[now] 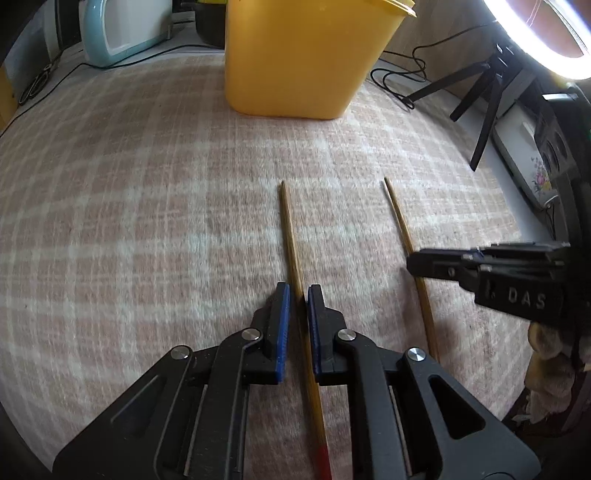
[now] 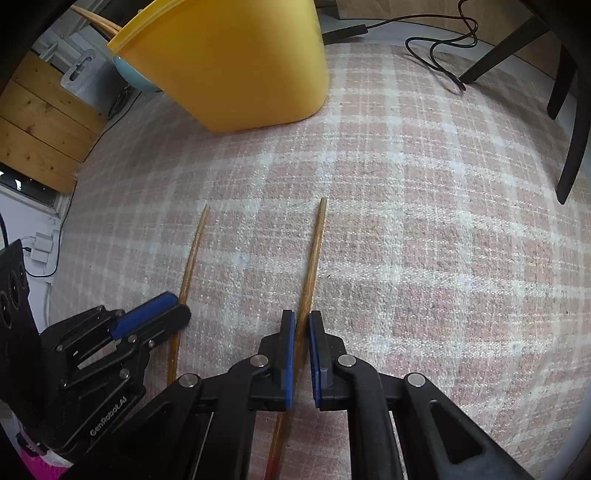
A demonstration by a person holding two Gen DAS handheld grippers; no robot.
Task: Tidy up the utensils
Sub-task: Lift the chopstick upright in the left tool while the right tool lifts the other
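Left wrist view: the left gripper is pressed together on a slim wooden chopstick with a red butt end, pinching it at about mid-length, presumably so it lifts without tipping. The stick lies flat on the pink-and-white checked woven cloth; its long axis runs straight away from the camera, narrow tip toward the tall yellow plastic bin, red end back under the gripper. A second wooden chopstick lies beside it, nearly parallel and apart, with the right gripper reaching in across it from the side.

Right wrist view: the right gripper's blue-padded fingers are closed on that second chopstick, again partway along. Its tapered tip points toward the yellow bin, where other wooden sticks show at the rim, likely the destination. The left gripper sits at lower left, clamped over the first chopstick. Both sticks seem to be resting on the cloth, not yet raised.
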